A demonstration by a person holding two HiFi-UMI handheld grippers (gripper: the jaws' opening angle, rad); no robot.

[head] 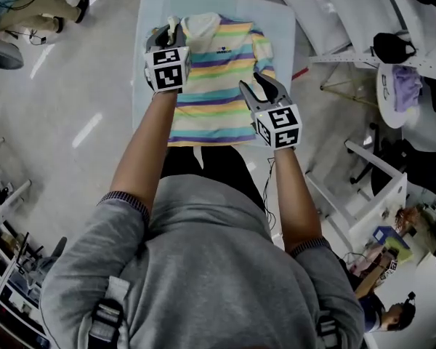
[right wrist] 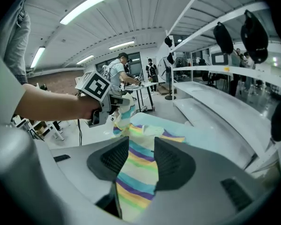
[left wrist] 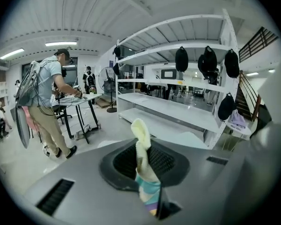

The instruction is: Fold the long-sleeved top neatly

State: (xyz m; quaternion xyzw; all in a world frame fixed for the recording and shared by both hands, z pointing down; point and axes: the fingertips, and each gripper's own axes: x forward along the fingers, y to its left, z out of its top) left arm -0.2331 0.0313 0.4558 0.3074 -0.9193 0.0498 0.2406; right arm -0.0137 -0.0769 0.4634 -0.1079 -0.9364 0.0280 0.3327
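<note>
Right gripper (head: 260, 84) gapes over the striped top (head: 211, 93); left gripper (head: 164, 35) clamps its sleeve (left wrist: 143, 146).

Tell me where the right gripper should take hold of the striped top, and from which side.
Probably the right side edge of the striped top, below the shoulder, approached from the right of the table. The fabric lies flat there with a free edge, the open right gripper hovers over it, and the left gripper pinches the other sleeve's cuff.
</note>
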